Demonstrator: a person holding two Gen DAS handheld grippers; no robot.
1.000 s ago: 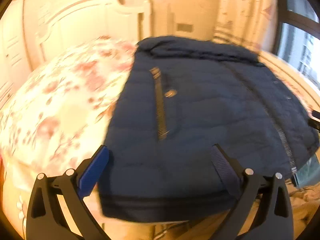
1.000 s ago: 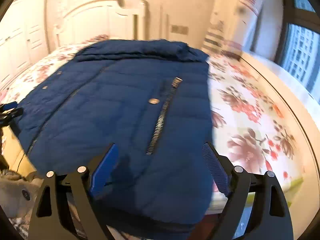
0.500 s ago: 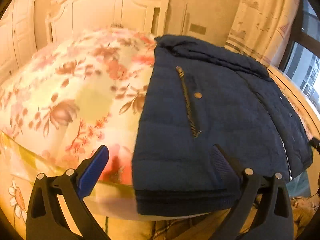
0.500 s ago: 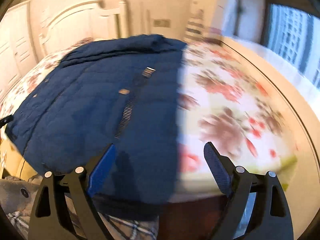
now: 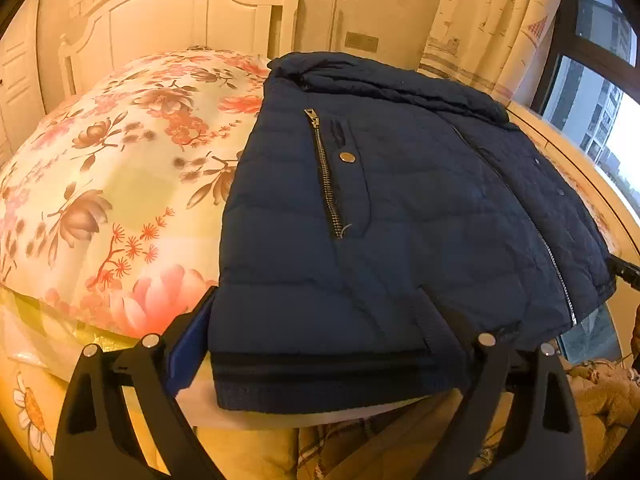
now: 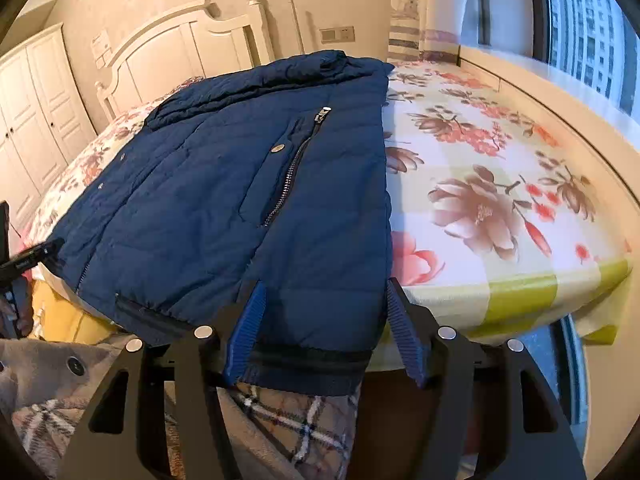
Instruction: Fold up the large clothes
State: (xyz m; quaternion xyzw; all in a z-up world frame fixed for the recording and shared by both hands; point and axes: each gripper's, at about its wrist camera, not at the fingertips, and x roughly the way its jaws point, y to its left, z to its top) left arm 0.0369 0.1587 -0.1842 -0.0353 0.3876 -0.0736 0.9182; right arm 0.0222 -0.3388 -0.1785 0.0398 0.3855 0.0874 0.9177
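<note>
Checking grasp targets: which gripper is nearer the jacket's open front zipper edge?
Right. The right gripper straddles the hem beside the jacket front zipper edge; the left gripper straddles the opposite hem corner.

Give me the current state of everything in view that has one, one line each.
jacket: flat on the bed, front up, sleeves tucked out of sight, hem at the near edge.
pocket zips: closed.
left gripper: open, jaws just closing, straddling the hem's corner.
right gripper: open, jaws just closing, around the other hem corner.
bed sheet: spread smooth.
wardrobe doors: shut.
</note>
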